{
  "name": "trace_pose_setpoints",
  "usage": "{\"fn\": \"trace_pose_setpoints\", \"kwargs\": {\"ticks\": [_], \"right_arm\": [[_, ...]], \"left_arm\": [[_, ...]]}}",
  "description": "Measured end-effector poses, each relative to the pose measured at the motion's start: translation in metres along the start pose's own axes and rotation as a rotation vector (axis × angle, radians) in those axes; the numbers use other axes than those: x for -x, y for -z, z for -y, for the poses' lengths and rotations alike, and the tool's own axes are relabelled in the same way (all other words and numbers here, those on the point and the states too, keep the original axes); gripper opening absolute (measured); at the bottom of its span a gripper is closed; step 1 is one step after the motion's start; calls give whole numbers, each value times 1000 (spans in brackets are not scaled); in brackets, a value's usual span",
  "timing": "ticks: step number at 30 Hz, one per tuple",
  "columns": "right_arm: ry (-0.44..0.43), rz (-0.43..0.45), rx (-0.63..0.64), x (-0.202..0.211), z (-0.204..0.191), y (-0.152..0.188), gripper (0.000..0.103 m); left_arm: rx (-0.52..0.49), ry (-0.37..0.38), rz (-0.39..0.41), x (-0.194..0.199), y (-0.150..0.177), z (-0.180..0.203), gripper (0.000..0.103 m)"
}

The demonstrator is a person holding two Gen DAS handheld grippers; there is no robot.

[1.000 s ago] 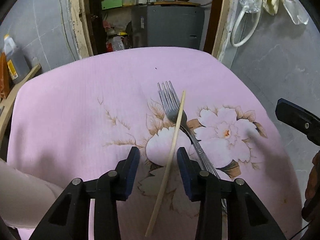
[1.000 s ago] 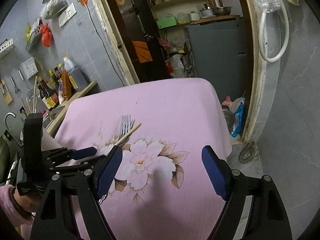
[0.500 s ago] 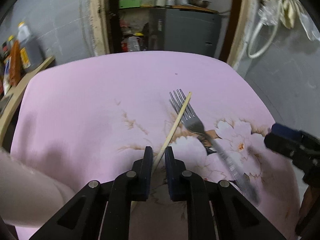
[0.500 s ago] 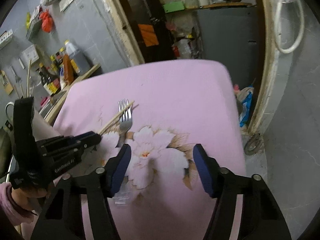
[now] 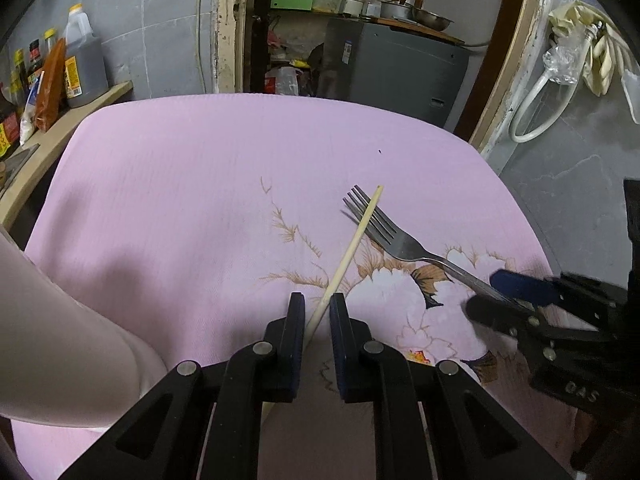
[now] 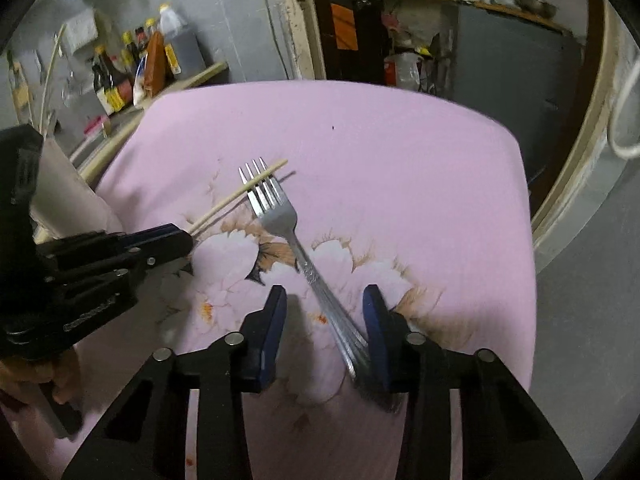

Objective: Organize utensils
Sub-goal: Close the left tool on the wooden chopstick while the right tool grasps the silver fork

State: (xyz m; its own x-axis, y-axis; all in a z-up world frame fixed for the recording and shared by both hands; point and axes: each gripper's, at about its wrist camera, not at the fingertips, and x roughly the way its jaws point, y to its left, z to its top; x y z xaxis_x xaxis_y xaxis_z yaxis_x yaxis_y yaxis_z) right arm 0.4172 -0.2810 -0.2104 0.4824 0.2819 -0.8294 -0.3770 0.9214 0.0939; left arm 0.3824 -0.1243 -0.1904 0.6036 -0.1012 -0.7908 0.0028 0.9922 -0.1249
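Two grips underway: left gripper [image 5: 317, 320] clamps the chopstick [image 5: 352, 246]; right gripper [image 6: 325, 320] jaws closing around the fork [image 6: 280, 216] handle, lift next.

A pale wooden chopstick [image 5: 352, 248] lay slantwise over the tines of a silver fork [image 6: 280, 216] with a patterned handle, both resting on the pink flowered cloth [image 5: 200, 184], the fork's handle running back toward the near right edge.
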Motion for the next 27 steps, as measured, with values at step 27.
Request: {"fn": "trace_pose_setpoints", "kwargs": {"ticks": [27], "right_arm": [[-37, -75, -335, 58, -10, 94, 9]], "left_arm": [[172, 116, -119, 47, 58, 10, 5]]}}
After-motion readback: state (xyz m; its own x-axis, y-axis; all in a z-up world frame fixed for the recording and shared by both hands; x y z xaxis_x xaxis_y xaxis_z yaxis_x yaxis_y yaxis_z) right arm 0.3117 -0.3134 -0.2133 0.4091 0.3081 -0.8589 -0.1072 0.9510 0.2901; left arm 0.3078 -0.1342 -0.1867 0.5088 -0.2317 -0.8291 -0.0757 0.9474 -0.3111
